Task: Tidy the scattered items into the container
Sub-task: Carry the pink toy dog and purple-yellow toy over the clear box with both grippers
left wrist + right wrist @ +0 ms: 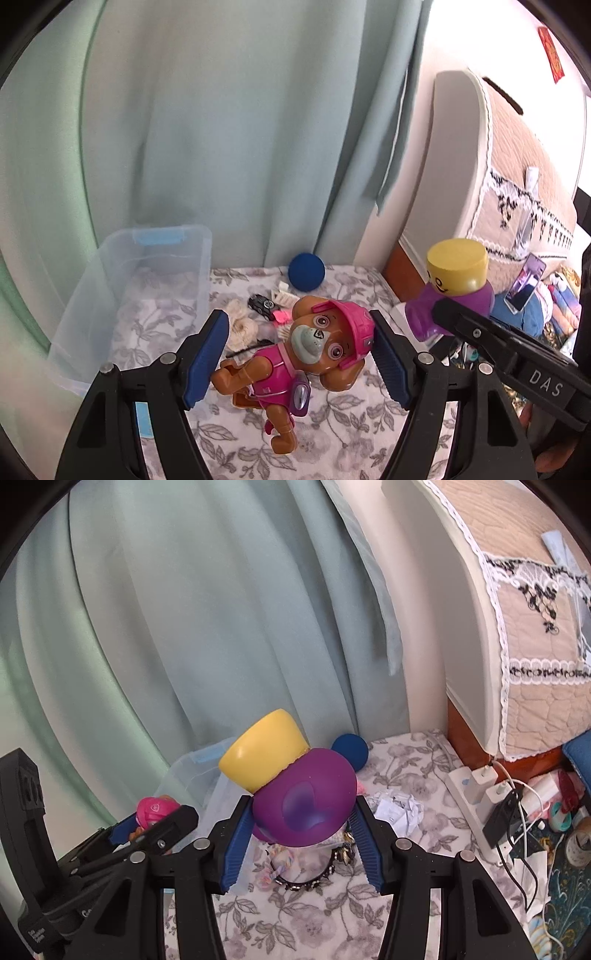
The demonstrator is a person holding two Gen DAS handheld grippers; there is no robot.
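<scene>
Blue-padded fingers (205,363) of the left gripper (295,360) are seen right up front, clamped on a brown puppy figure in pink (295,363): 1 pad is pressed against its arm and body, the other against the side of its pink cap. The puppy is held tilted above the floral cloth (351,417), so the left tongs are closed on it, pretty clearly.

Over on the right wrist view, the right gripper (301,843) is closed around a purple-bodied figure with a yellow head (295,794). The round purple body is squeezed between the 2 blue pads, and the yellow head is tipped up and to the left. Same toy is seen from the left camera at the right edge, face side showing.

The clear plastic container (110,295) is set at the back left of the cloth, against the pale green curtain (221,129), with a blue latch on its far rim. Whether anything is inside can't be told through the cloudy wall.

Scattered bits are left on the cloth: a blue ball (306,270) by the curtain, a small black toy car (263,304), a bundle of cream string (238,325), crumpled paper (397,808), and a dark beaded band (306,877) under the right gripper.
</scene>
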